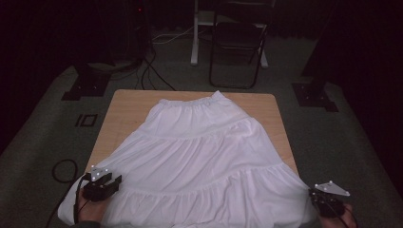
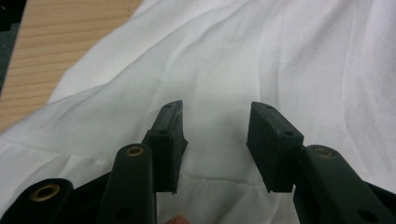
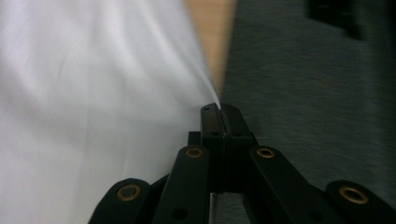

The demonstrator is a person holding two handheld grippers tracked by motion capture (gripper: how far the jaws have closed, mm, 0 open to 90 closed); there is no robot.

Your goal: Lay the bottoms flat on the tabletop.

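The desk (image 1: pixel 128 102) is carrying a white skirt (image 1: pixel 199 156), lying flat w/ waistband at the far side and hem hanging over the near edge. The right gripper (image 3: pixel 219 108) is pinching the skirt's right hem corner, jaws fully closed on the fabric. The left gripper (image 2: pixel 215 121) is hovering over the left hem part, jaws approx. half open, holding nothing.

The left black two-jaw gripper (image 1: pixel 105 183) sits at the lower left of the high view, jaws parted. The right black two-jaw gripper (image 1: pixel 317 197) sits at the lower right, jaws pressed together on a pinch of white cloth (image 3: pixel 205 88).
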